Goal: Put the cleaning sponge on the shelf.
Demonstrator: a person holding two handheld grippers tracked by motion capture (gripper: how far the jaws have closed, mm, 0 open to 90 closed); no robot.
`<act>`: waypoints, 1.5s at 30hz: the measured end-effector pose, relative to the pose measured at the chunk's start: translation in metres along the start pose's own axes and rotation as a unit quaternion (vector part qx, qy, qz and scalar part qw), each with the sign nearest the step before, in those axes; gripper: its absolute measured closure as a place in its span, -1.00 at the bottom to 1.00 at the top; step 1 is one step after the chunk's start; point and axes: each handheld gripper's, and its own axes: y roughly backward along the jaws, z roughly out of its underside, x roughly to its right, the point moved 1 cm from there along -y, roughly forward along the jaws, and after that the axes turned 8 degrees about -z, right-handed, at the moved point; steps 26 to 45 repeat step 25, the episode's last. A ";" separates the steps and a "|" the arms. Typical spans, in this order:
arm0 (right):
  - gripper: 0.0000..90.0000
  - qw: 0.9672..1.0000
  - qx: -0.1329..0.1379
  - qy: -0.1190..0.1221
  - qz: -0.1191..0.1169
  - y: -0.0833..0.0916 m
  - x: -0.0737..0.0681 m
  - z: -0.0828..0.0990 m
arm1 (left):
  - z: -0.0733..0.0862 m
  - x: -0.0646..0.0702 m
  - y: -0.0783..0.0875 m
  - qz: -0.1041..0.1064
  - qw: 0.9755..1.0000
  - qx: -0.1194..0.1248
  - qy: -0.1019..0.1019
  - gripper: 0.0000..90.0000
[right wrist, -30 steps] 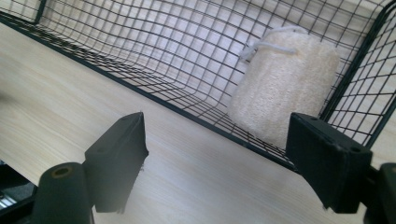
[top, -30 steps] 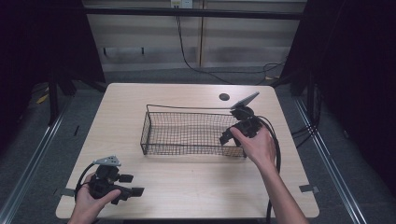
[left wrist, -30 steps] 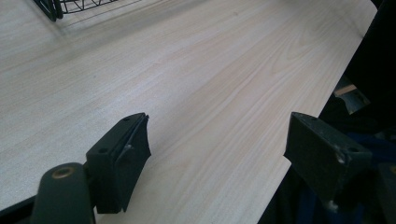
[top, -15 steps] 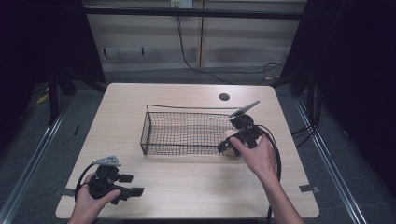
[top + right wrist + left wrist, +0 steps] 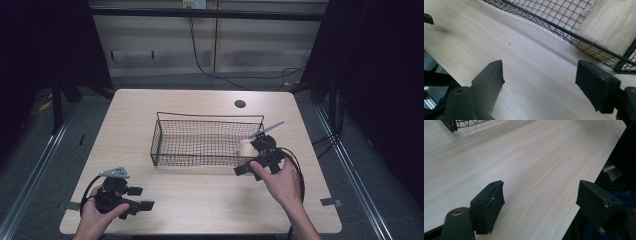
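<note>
Pale wooden table (image 5: 200, 200) lies under your right gripper (image 5: 539, 82), jaws apart and narrowing, empty; cream roll (image 5: 609, 27) in basket (image 5: 564, 31) beyond; left gripper (image 5: 540, 205) gapes empty.

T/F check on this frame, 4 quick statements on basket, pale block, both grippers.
1. The pale block lies inside the wire basket, at its right end. True.
2. The right gripper is clamped on the block. False: its jaws are apart over bare table, outside the basket.
3. The left gripper holds nothing. True.
4. The basket sits at the table's front left corner. False: it sits mid-table; the left gripper is at that corner.
</note>
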 end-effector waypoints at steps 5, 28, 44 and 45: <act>-0.48 1.000 0.003 0.006 -0.001 -0.005 0.003 0.016 | 0.000 0.000 0.000 -0.003 1.000 0.001 0.000 -0.52; -0.41 0.999 0.030 0.004 0.009 -0.038 0.016 0.064 | 0.000 0.000 0.000 0.009 1.000 0.007 -0.007 -0.64; -0.41 0.999 0.030 0.004 0.009 -0.038 0.016 0.064 | 0.000 0.000 0.000 0.009 1.000 0.007 -0.007 -0.64; -0.41 0.999 0.030 0.004 0.009 -0.038 0.016 0.064 | 0.000 0.000 0.000 0.009 1.000 0.007 -0.007 -0.64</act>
